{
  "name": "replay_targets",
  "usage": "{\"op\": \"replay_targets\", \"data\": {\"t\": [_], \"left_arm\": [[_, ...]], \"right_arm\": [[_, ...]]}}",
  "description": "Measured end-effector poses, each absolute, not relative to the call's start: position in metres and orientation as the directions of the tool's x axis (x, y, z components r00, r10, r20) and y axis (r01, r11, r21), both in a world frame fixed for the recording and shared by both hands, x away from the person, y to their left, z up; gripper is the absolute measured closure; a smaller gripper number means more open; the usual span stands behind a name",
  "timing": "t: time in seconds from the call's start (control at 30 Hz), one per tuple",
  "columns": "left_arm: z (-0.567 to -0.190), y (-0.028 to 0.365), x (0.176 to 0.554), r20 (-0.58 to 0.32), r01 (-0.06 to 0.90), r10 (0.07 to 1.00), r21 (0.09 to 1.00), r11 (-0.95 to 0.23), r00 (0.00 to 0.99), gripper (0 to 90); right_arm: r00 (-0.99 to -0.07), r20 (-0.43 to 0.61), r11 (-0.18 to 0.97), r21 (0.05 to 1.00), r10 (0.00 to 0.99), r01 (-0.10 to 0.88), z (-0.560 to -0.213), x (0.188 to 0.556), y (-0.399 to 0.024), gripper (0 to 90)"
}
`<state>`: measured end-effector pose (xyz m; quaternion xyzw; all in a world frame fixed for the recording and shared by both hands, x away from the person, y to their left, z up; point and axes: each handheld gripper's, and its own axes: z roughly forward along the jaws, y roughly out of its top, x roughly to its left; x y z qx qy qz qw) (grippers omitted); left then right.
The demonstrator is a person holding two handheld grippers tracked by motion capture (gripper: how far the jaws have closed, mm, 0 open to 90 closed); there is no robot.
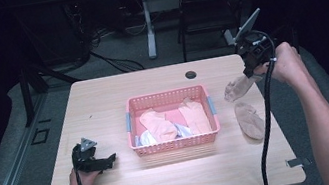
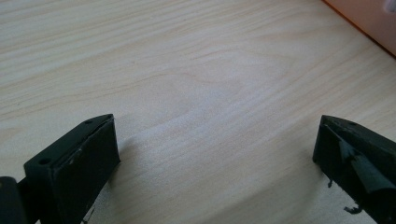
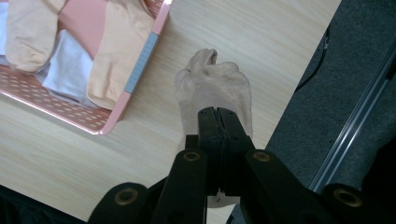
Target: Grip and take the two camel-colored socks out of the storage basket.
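Beige sock hangs clamped in the right tool above the table's right edge, apparently bound for the pink basket, while the left tool rests agape, empty.

Bare table lies open left of the pink basket; right, a beige sock blocks.

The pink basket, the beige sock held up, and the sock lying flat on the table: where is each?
pink basket (image 1: 176, 144), high view, front wall.
held beige sock (image 3: 212, 84), right gripper view, bunched middle.
flat beige sock (image 1: 249, 120), high view, its middle.
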<state>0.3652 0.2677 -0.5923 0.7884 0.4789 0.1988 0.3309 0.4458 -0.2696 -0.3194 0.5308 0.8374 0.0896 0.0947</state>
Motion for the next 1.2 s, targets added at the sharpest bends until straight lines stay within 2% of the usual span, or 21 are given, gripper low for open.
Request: {"op": "replay_targets", "data": {"t": [0.47,0.77,0.97,1.03,1.17,1.2], "left_arm": [[-0.592,0.268,0.365,-0.001,0.622,0.886,0.712,-0.325,0.464,0.0],[-0.592,0.268,0.365,-0.001,0.622,0.886,0.712,-0.325,0.464,0.0],[-0.592,0.268,0.365,-0.001,0.622,0.886,0.712,-0.325,0.464,0.0],[-0.592,0.268,0.365,-0.001,0.622,0.886,0.712,-0.325,0.464,0.0],[-0.592,0.268,0.365,-0.001,0.622,0.886,0.712,-0.325,0.463,0.0],[-0.592,0.268,0.365,-0.001,0.622,0.887,0.713,-0.324,0.462,0.0]], "right_arm": [[-0.374,0.006,0.363,0.229,0.927,0.903,-0.382,0.446,-0.295,89.9],[-0.333,0.092,0.305,0.233,0.938,0.923,-0.429,0.441,-0.310,89.5],[-0.312,0.116,0.291,0.171,0.943,0.941,-0.468,0.435,-0.324,89.0],[-0.296,0.121,0.273,0.176,0.948,0.946,-0.478,0.431,-0.327,88.4],[-0.284,0.133,0.261,0.169,0.949,0.950,-0.490,0.424,-0.334,78.0],[-0.294,0.135,0.270,0.170,0.946,0.948,-0.489,0.423,-0.336,72.7]]}}
